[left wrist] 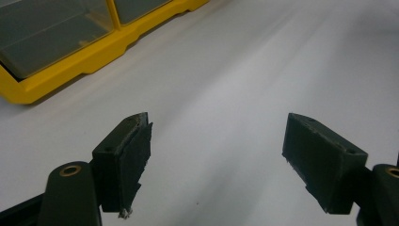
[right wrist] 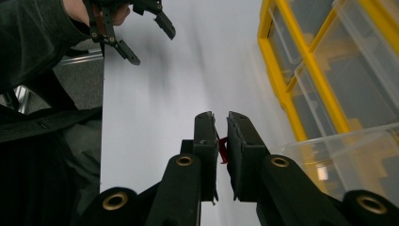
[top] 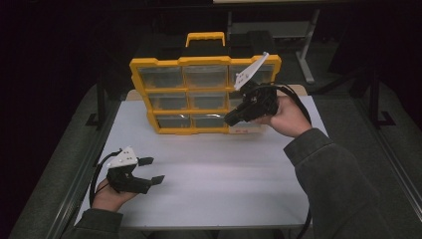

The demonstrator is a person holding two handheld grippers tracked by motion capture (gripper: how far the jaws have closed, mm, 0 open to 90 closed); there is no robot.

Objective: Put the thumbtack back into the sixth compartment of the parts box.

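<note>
From above, your left gripper (top: 151,170) rests low on the white table (top: 219,174) with its jaws apart, well clear of the yellow organizer case (top: 204,94). Your right gripper (top: 233,118) hangs at the case's lower right corner.

Along your left gripper (left wrist: 216,155), both pads stand wide over bare table, the case (left wrist: 70,61) off to the upper left.

Along your right gripper (right wrist: 222,136), the jaws pinch a small red piece (right wrist: 222,149), beside a clear bin (right wrist: 348,160) pulled out of the case.
</note>
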